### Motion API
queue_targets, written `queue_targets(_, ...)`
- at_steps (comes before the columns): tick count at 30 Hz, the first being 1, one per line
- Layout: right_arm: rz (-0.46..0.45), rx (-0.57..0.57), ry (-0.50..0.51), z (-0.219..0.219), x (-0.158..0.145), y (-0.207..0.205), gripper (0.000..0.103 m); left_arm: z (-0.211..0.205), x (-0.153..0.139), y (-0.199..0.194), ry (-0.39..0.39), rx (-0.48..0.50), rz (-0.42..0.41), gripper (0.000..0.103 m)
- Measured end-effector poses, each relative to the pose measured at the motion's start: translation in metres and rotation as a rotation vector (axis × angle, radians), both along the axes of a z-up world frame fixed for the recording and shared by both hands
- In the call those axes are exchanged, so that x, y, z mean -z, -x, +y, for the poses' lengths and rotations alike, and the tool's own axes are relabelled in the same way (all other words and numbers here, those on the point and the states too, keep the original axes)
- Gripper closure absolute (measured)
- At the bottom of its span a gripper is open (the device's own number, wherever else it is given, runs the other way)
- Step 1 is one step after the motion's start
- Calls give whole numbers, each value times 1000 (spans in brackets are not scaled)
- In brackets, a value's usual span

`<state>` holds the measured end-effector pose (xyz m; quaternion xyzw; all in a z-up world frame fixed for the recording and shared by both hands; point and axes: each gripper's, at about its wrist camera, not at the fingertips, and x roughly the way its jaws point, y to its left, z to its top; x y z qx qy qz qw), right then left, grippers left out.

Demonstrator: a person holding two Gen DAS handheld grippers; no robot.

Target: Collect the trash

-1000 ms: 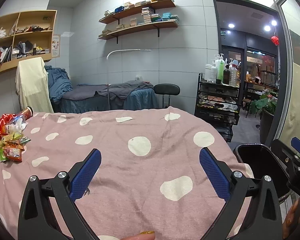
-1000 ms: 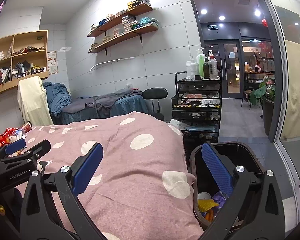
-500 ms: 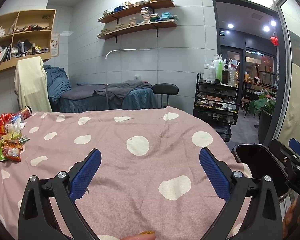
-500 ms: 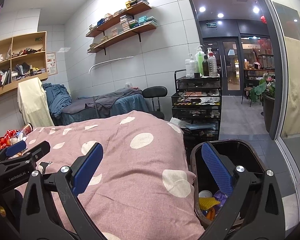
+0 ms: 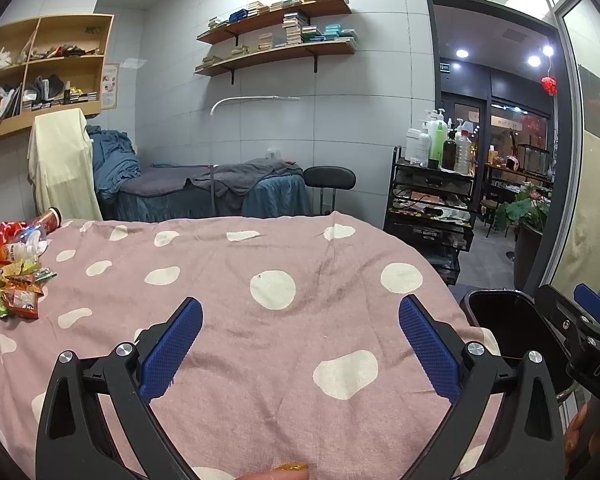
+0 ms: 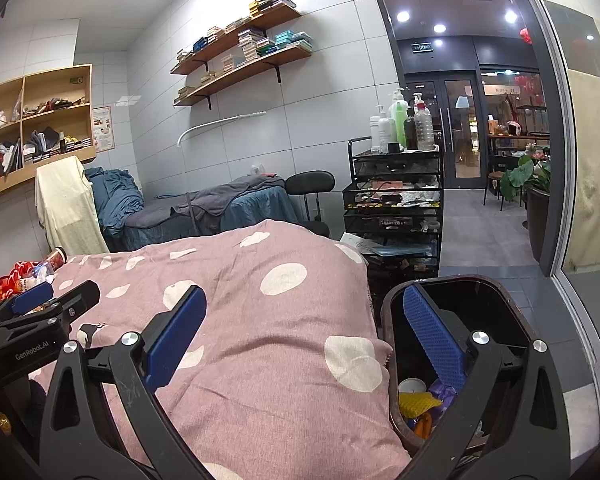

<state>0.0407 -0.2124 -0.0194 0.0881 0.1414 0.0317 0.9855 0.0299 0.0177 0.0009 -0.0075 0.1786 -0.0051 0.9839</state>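
Note:
A pile of trash, with snack wrappers, a plastic bottle and a cup, lies at the far left of the pink polka-dot bed cover; it also shows in the right wrist view. My left gripper is open and empty above the cover's middle. My right gripper is open and empty, over the bed's right edge and the black trash bin, which holds several discarded items. The bin also shows in the left wrist view.
A black cart with bottles stands beyond the bin. A massage bed and black stool stand behind the bed. A glass door is at right. Shelves hang on the wall.
Both grippers have stayed open with only a slight drift; the view of the bed and bin is nearly the same.

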Motion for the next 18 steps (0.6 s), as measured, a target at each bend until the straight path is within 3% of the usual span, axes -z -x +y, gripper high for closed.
queue_targets(18,7,6,-16,-1,3,-1,6,-1,1,0,6,15,7,5)
